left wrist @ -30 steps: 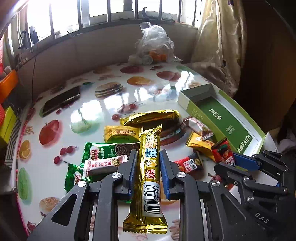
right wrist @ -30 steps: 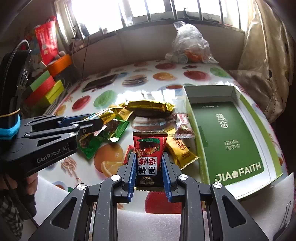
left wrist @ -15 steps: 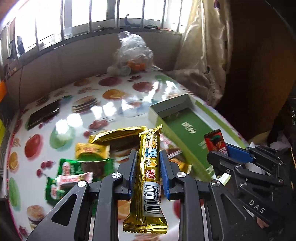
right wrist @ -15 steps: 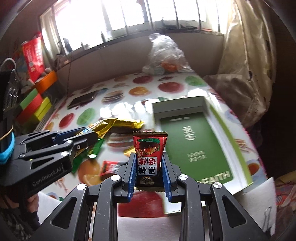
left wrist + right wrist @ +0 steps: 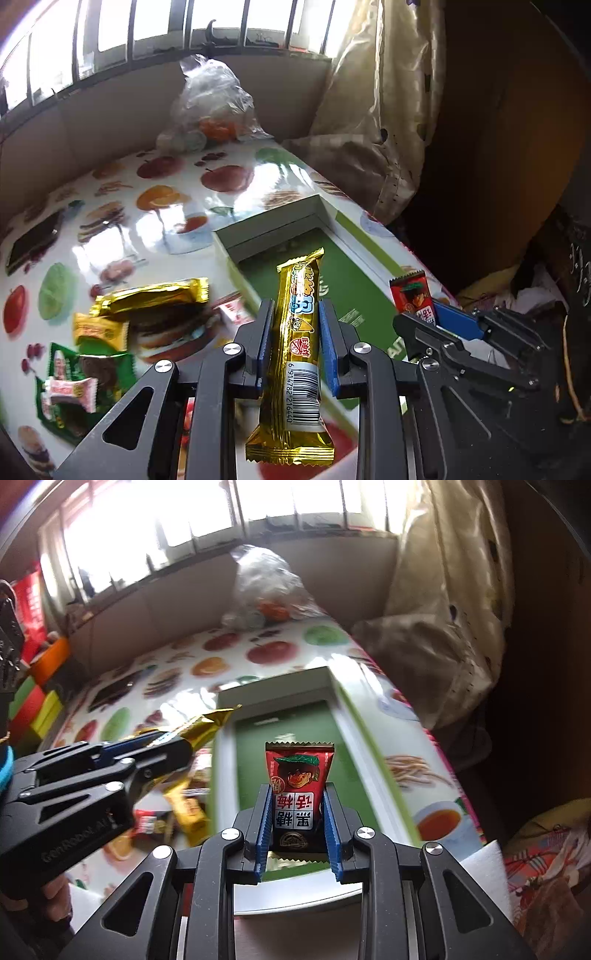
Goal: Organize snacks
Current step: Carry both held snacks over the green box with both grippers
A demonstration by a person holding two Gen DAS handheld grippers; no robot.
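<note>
Green and bare, the box (image 5: 280,720) held no snacks yet. My left gripper (image 5: 295,332) clamped the gold bar (image 5: 299,325), my right gripper (image 5: 299,812) the red packet (image 5: 297,775), both over it; other snacks (image 5: 147,306) lay left.

Green box (image 5: 291,723) lies open and bare; snack pile (image 5: 110,332) crowds its left.

Two grippers: left (image 5: 297,328), right (image 5: 297,814). One gold bar (image 5: 295,354). One red packet (image 5: 297,794). One green box (image 5: 291,716). One plastic bag (image 5: 212,107). One phone (image 5: 31,240).
</note>
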